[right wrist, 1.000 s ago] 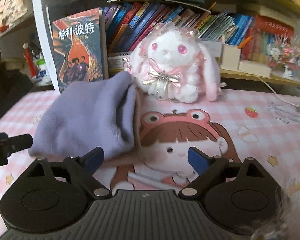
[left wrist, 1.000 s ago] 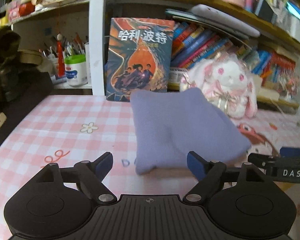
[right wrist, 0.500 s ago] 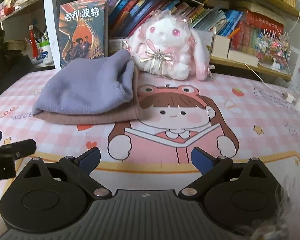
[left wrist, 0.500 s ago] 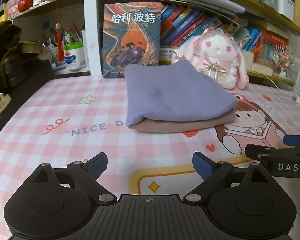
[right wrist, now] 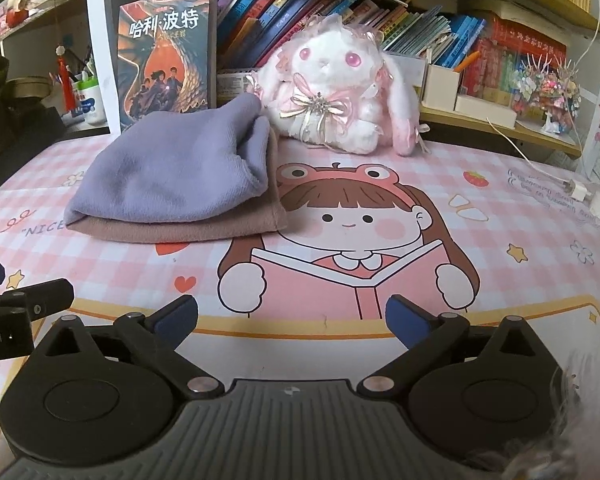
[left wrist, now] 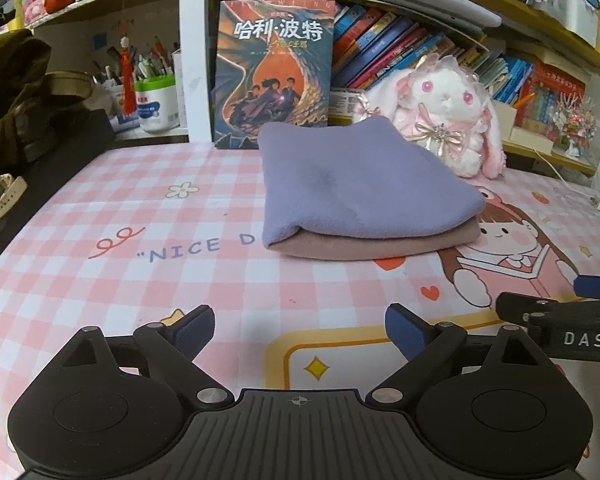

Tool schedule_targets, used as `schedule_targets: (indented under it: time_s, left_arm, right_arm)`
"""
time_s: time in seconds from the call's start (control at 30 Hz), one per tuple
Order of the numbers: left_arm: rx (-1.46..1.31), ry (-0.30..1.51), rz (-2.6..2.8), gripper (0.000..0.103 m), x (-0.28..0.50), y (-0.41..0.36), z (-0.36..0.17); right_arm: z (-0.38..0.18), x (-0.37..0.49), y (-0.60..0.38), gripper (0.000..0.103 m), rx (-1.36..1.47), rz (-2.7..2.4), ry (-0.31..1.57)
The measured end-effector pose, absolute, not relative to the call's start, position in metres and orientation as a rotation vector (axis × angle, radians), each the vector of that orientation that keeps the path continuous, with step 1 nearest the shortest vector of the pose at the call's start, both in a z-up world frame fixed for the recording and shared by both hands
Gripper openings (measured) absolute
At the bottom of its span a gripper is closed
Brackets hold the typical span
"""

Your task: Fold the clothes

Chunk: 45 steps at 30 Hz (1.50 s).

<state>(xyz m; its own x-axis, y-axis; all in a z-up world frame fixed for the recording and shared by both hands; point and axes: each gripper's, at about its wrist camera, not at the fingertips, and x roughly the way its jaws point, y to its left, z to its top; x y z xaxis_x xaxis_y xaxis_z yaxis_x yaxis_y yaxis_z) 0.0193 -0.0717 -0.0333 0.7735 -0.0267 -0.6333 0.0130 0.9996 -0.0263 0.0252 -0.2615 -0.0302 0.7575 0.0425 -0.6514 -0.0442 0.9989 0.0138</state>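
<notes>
Folding looks finished. Left view: left gripper, fingers spread and empty, with the folded purple garment lying ahead on the tabletop, atop a brown folded piece. Right view: right gripper, fingers likewise spread and empty, stack ahead-left.

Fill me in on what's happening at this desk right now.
A person is folding clothes with a handheld tool in each hand. The purple garment lies folded on top of a folded brownish-pink one, stacked on the pink checked desk mat in front of a plush bunny and a standing book. The left tool and right tool are both open, holding nothing, short of the stack. The folding looks done, judging by the neat pile.
</notes>
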Motion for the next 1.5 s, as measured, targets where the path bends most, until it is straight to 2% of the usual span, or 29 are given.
schedule_targets:
  time_s: [1.07,1.2,1.5]
  left_arm:
    - [-0.027,0.687,0.0,0.096,0.019,-0.07,-0.037]
    - [-0.027,0.687,0.002,0.099,0.019,-0.071,-0.037]
    - [-0.028,0.691,-0.001,0.1,0.019,-0.069,-0.038]
  right_arm:
    - [-0.039,0.029,-0.261,0.103,-0.003,0.049,0.732]
    - [-0.04,0.029,-0.261,0.103,0.0,0.049,0.734]
    - [-0.041,0.029,-0.261,0.103,0.007,0.049,0.742]
